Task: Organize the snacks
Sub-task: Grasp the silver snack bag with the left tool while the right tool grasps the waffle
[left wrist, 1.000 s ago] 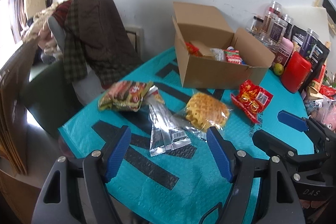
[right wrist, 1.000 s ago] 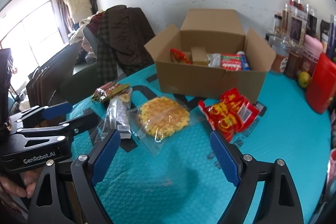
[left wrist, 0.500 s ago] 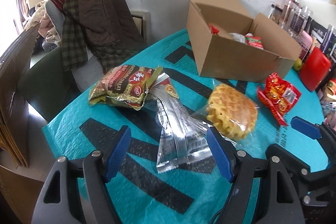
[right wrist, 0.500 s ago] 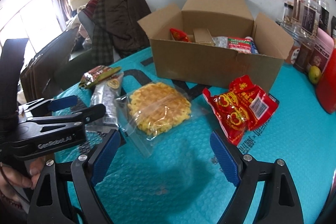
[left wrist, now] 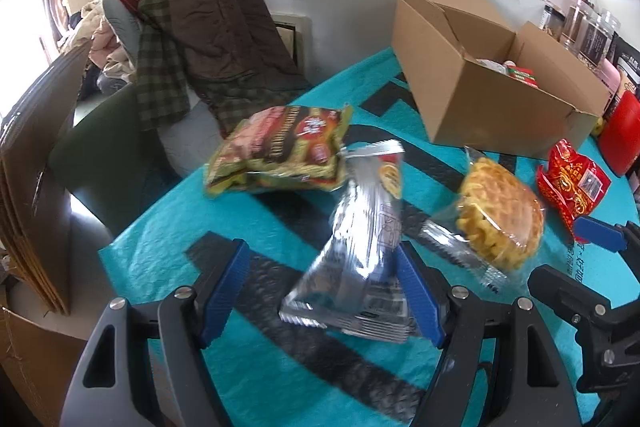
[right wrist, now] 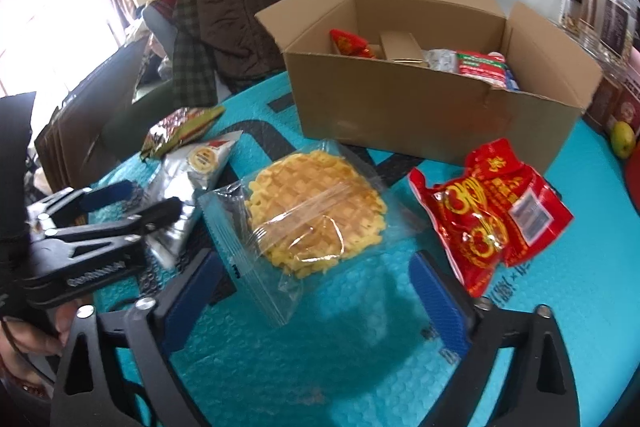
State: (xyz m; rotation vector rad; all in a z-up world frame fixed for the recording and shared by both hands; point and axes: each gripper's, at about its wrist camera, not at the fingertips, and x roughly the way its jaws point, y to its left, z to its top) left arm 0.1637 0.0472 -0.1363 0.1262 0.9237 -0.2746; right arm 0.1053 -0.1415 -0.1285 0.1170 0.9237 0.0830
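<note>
my left gripper [left wrist: 320, 291] is about half open, nothing clamped. the silver pack [left wrist: 360, 267] lies on the teal mat [left wrist: 160, 239], its near end between my blue fingers [left wrist: 224, 291], hard against the right-hand one; can't tell if that pad touches it, the other pad is well clear. pack runs up toward 12 o'clock from the tool. green-red bag [left wrist: 280, 147] at 11 o'clock, just beyond the pack's far end. waffle [left wrist: 500, 215] in clear wrap at 2 o'clock, close beside the pack. red pack [left wrist: 572, 183] further out at 2 o'clock. box [left wrist: 480, 107] open at 1 o'clock, well apart. right gripper's fingertip pokes in at 3 o'clock.

my right gripper [right wrist: 316, 299] is as wide as it goes, jaws have just been opening, nothing gripped. waffle [right wrist: 316, 207] sits just ahead at 12 o'clock, its wrapper's near corner reaching in between the fingers [right wrist: 440, 307], neither pad on it. red pack [right wrist: 496, 215] at 2 o'clock, its near edge just beside the right finger. silver pack [right wrist: 188, 187] at 10 o'clock, with the left gripper [right wrist: 116, 199] over its near end, a hand [right wrist: 36, 331] on that tool at 9 o'clock. green-red bag [right wrist: 180, 131] further at 10 o'clock. box [right wrist: 420, 107] at 12 to 1 o'clock past the waffle, snacks already inside. a coat [right wrist: 236, 11] over a chair behind the mat, jars [right wrist: 608, 11] at 2 o'clock by the wall.
</note>
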